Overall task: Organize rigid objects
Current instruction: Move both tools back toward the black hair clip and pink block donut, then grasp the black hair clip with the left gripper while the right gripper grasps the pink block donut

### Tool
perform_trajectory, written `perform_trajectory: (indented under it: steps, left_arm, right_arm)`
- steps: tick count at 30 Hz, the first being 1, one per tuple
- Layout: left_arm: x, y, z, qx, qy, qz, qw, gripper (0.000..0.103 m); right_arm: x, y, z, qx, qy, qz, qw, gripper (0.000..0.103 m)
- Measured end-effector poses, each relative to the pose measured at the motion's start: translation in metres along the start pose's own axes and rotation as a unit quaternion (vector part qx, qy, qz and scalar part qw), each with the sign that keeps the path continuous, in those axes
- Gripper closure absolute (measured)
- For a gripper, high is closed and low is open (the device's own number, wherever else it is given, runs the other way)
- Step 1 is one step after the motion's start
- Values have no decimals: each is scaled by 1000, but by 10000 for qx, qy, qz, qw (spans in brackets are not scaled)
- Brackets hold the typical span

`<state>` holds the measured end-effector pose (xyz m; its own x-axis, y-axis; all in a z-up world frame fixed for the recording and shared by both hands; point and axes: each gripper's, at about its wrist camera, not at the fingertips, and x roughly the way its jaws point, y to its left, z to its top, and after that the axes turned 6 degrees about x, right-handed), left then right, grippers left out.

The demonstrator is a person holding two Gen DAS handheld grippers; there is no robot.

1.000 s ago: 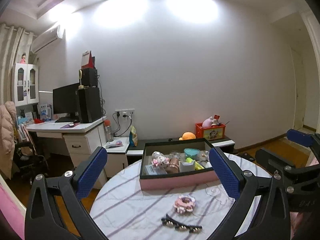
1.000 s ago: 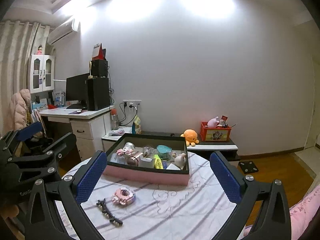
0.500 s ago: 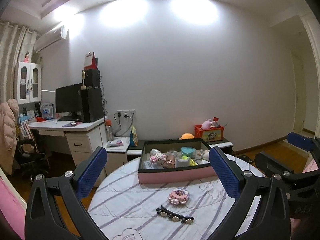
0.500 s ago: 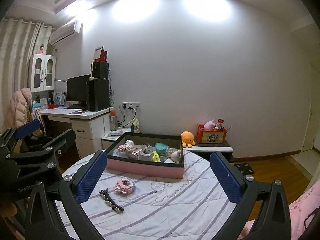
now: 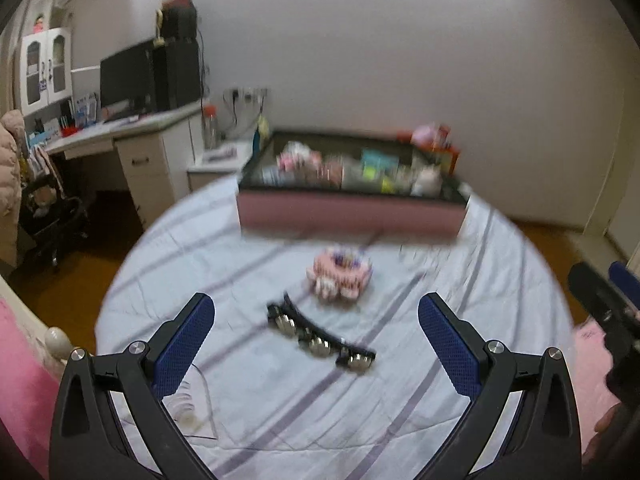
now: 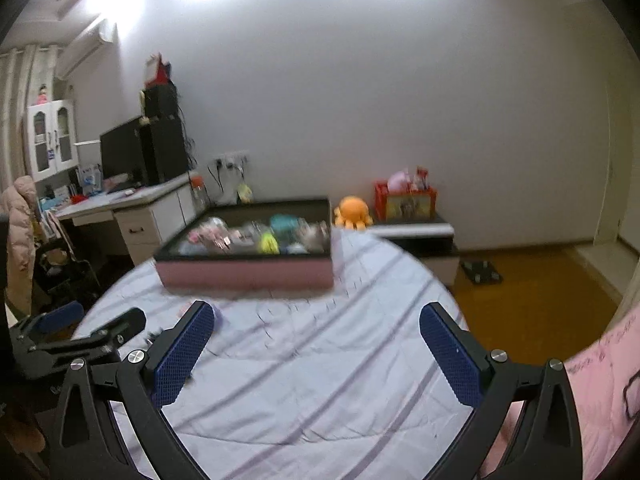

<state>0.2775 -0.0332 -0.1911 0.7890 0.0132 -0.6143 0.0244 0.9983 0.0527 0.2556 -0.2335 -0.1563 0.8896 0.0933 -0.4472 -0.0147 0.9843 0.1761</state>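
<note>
**Inspector:** Between your fingers, what do you hold?

**Operator:** Nothing. My left gripper (image 5: 316, 344) is spread wide and empty above the striped tablecloth (image 5: 460, 280). My right gripper (image 6: 316, 350) is likewise spread, with only bare cloth between its blue pads (image 6: 182, 358).

**Inspector:** What lies nearest the left one?

**Operator:** A black hair clip (image 5: 320, 338) with shiny studs, flat on the cloth just ahead of my left fingers, roughly centred in the gap. Just beyond it, near but apart, sits a pink scrunchie-like hair accessory (image 5: 340, 274). The view is blurred, so finer detail escapes me.

**Inspector:** And the destination?

**Operator:** I judge it to be the pink box with a dark rim (image 5: 352, 216), at the far side of the round table. It already holds a crowd of small items; I cannot tell them apart.

**Inspector:** Progress?

**Operator:** Mostly done, by my reckoning. Two pieces lie loose on the cloth, neither gripped. The clip looks to be the next pick, for the left gripper; the right has nothing within reach.
</note>
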Motion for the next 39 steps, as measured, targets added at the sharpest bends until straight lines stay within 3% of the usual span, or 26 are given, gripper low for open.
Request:
perform_trajectory:
  steps: [6, 10, 22, 29, 31, 34, 36, 39]
  left_arm:
    - [48, -16, -9, 69, 827, 66, 9965, 0]
    - [69, -6, -17, -48, 1299, 36, 9915, 0]
    - [53, 63, -26, -166, 1284, 420, 9907, 0]
    - [65, 68, -16, -54, 1183, 98, 9929, 0]
    - [74, 64, -14, 117, 1275, 120, 9917, 9]
    - [74, 55, -10, 443, 1108, -142, 9928, 39]
    - [73, 53, -8, 561, 998, -343, 9928, 77]
    - [71, 57, -9, 553, 923, -535, 9928, 85]
  right_arm:
    - [34, -19, -12, 133, 455, -47, 9989, 0]
    - [50, -24, -14, 153, 691, -26, 9975, 0]
    - [73, 6, -18, -72, 1024, 158, 9946, 0]
    - [86, 32, -23, -211, 1196, 223, 9924, 0]
    - [89, 37, -24, -291, 1249, 186, 9916, 0]
    - [95, 42, -26, -369, 1323, 118, 9905, 0]
    - [97, 43, -26, -383, 1347, 84, 9901, 0]
    - [103, 47, -24, -436, 1392, 66, 9893, 0]
